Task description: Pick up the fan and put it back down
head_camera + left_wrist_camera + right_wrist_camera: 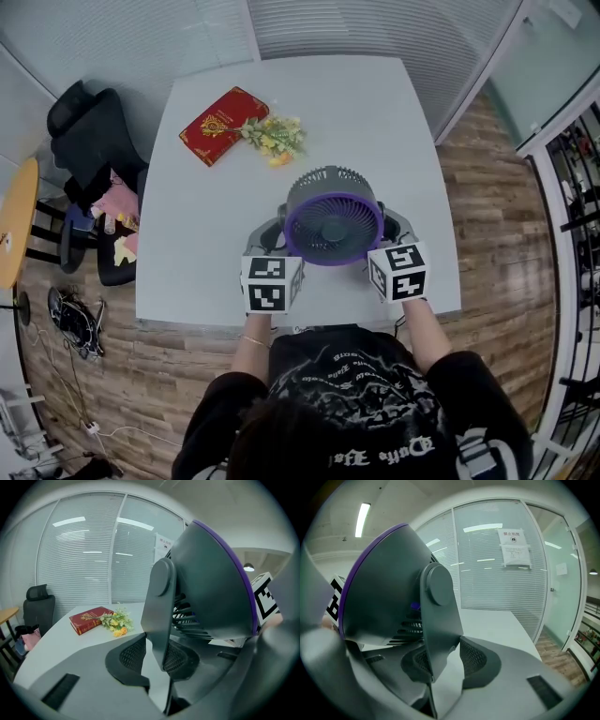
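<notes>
A grey fan (pixel 333 220) with a purple front ring hangs above the white table (pixel 375 112), its face turned up toward me. My left gripper (pixel 272 234) is shut on the fan's left stand arm (pixel 161 611), and in the left gripper view (pixel 157 656) its mesh pads (pixel 131 653) press that arm from both sides. My right gripper (pixel 392 230) is shut on the right stand arm (pixel 438 620), which sits between the pads (pixel 476 660) in the right gripper view (pixel 440 660). The fan body (pixel 211 583) (pixel 384 583) fills the inner side of both gripper views.
A red book (pixel 223 124) (pixel 89 619) and a small bunch of yellow flowers (pixel 275 137) (pixel 117 620) lie at the table's far left. A black office chair (pixel 89 141) stands left of the table. Glass walls with blinds (pixel 506 573) rise behind it.
</notes>
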Demonstrator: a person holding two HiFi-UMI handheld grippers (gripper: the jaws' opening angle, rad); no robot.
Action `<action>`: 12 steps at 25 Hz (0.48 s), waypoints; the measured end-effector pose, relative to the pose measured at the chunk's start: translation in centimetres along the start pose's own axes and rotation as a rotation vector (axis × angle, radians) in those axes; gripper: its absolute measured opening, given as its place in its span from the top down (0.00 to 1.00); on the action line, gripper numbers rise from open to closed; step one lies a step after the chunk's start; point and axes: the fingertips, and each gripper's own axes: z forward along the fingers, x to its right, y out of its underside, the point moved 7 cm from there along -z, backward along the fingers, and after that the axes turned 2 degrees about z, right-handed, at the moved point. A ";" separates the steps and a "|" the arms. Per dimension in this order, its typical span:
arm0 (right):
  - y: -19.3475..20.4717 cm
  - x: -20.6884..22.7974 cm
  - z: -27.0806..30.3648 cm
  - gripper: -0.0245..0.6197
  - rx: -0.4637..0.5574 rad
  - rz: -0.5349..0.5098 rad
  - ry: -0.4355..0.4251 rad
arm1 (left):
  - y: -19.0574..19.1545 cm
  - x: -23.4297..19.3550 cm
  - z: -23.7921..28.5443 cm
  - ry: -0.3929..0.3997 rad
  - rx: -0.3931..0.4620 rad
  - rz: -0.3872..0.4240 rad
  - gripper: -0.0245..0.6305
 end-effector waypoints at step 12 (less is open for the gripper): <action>2.4 -3.9 -5.3 0.79 -0.007 0.025 0.027 | 2.6 1.5 -5.6 0.008 0.008 -0.034 0.86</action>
